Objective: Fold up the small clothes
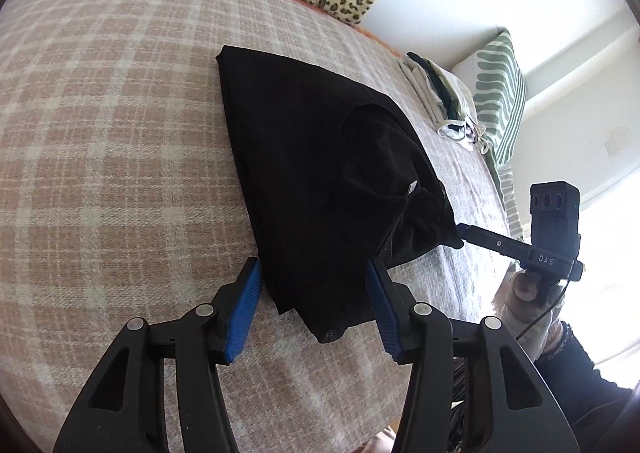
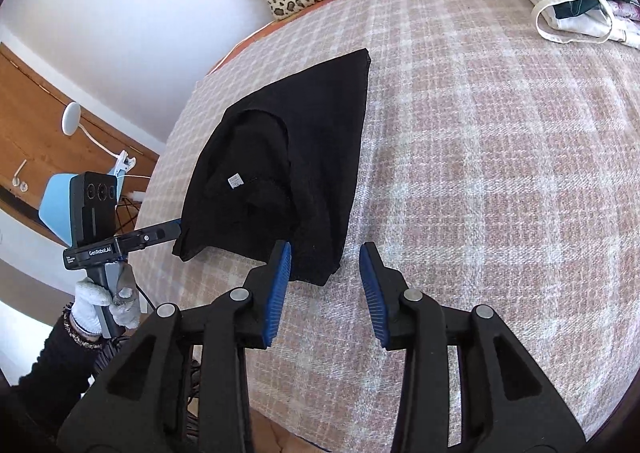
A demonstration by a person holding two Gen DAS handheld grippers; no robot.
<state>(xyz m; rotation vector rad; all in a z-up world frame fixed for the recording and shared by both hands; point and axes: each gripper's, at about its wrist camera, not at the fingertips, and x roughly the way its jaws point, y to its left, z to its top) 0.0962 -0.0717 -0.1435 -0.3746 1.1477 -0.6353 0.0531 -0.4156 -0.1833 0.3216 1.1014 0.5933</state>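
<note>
My left gripper [image 1: 314, 303] is matte black plastic with ribbed blue pads [image 1: 244, 313] along the inner faces of its fingers and round silver screws at the linkage joints. My right gripper [image 2: 325, 293] is built the same, black with blue pads [image 2: 278, 293]. The right unit's side bears white letters "DAS", the left's reads "GenRobot.AI", each topped by a black camera block. My left hand [image 2: 106, 303] wears a pale grey-white glove, a beaded bracelet and a black sleeve.
</note>
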